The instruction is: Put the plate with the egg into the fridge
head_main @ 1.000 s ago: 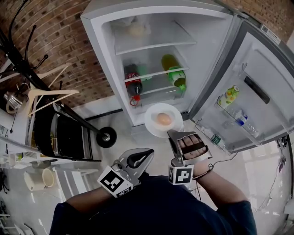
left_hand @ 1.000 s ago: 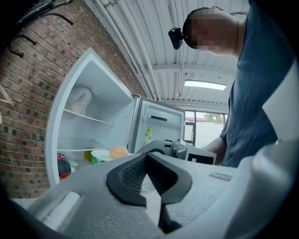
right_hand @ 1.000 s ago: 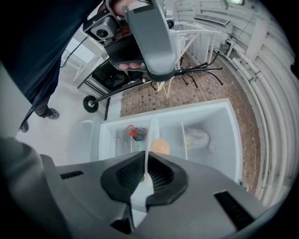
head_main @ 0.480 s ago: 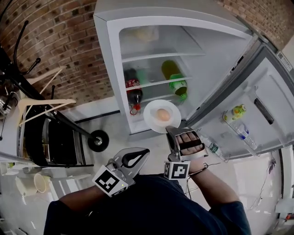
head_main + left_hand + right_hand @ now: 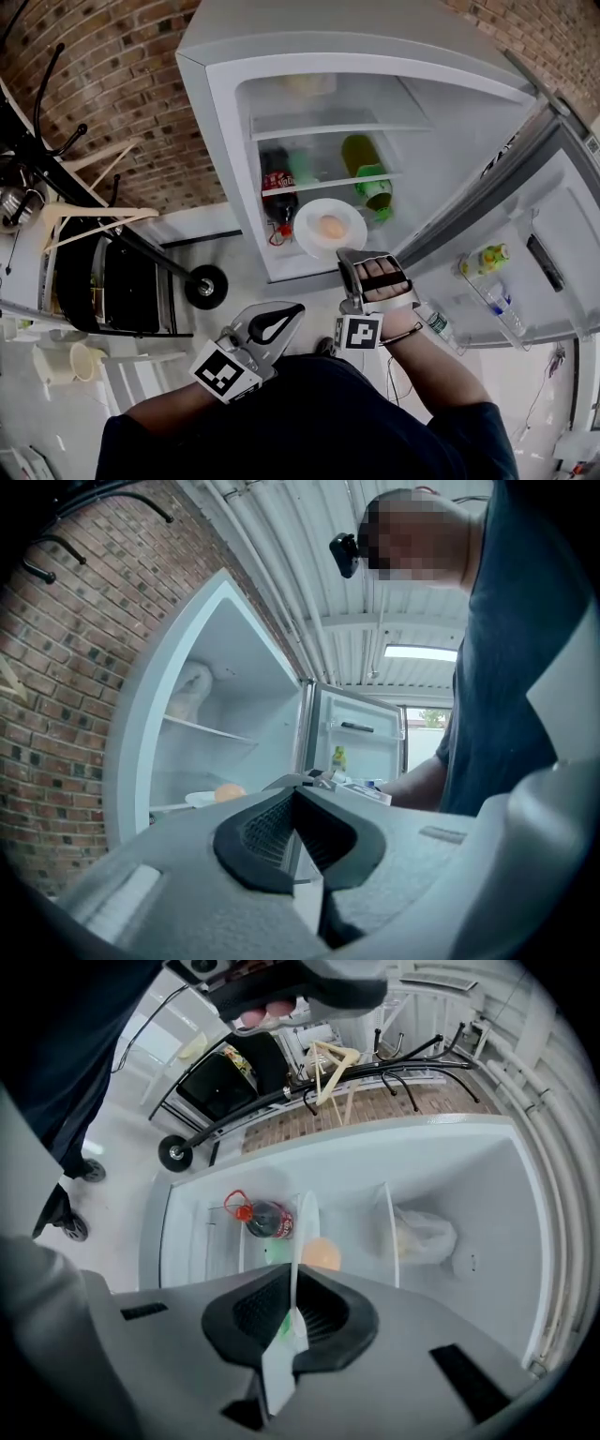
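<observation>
One plate (image 5: 309, 236) rim between tight right gripper (image 5: 351, 255) jaws, egg (image 5: 323, 1255) half-hidden; left gripper (image 5: 295, 791) closed.

A round white plate (image 5: 309, 234) carries a pale orange egg (image 5: 330, 226). The boxy fridge (image 5: 216, 84) is white inside and out, and the brick wall (image 5: 122, 84) beside it is red-brown. One plastic bottle (image 5: 277, 183) is dark with a red label, and another bottle (image 5: 361, 159) is yellow-green. The grey plastic left gripper (image 5: 298, 309) and right gripper (image 5: 349, 255) have black pads and black-and-white square markers.
</observation>
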`<state>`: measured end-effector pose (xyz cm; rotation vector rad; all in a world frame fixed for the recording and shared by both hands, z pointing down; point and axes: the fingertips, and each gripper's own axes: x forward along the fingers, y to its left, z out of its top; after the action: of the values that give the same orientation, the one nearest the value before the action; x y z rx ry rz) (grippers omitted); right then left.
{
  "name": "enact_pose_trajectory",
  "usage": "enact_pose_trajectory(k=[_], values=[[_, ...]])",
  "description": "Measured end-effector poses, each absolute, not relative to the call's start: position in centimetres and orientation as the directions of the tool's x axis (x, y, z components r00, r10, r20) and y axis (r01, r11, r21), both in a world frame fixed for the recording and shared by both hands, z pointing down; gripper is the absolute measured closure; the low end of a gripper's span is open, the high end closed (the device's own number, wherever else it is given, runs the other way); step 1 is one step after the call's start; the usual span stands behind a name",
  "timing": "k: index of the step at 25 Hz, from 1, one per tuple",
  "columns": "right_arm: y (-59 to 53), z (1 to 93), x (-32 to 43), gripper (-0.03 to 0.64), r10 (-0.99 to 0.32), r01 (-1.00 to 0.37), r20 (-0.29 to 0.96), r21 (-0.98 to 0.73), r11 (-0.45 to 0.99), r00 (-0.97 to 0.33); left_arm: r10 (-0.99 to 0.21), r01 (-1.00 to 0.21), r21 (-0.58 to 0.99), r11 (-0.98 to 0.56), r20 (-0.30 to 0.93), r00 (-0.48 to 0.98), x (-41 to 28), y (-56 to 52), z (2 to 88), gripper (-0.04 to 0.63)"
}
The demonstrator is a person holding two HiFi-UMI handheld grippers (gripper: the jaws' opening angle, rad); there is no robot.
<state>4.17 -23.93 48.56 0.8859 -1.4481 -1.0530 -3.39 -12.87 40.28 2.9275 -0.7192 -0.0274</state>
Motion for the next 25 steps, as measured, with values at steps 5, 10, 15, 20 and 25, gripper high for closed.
enact_pose_trajectory(k=[5,10,15,20,25], values=[[-27.1,48.8,4.5,0.594,-0.931,0.043,0.331,0.944,0.328,-0.152,-0.506,-0.503,0.125,-0.855,0.010,0.863,-3.0,-13.7,40.2,0.600],[-30.0,49.4,4.3,0.594,-0.931,0.051,0.330,0.944,0.326,-0.159,-0.537,-0.534,0.125,-0.837,0.003,0.843,-3.1,-14.7,40.2,0.600],[-32.5,50.6,3.9,0.594,-0.927,0.062,0.340,0.940,0.335,-0.156,-0.555,-0.551,0.116,-0.826,-0.001,0.832,-3.2,-15.4,40.1,0.600],[-35.0,51.5,3.3,0.594,-0.930,0.087,0.331,0.943,0.320,-0.161,-0.577,-0.573,0.130,-0.809,0.007,0.817,-3.5,-16.0,40.2,0.600],[-37.2,52.6,2.9,0.594,-0.922,0.093,0.351,0.936,0.340,-0.163,-0.592,-0.588,0.142,-0.797,0.015,0.806,-3.7,-16.2,40.7,0.600]])
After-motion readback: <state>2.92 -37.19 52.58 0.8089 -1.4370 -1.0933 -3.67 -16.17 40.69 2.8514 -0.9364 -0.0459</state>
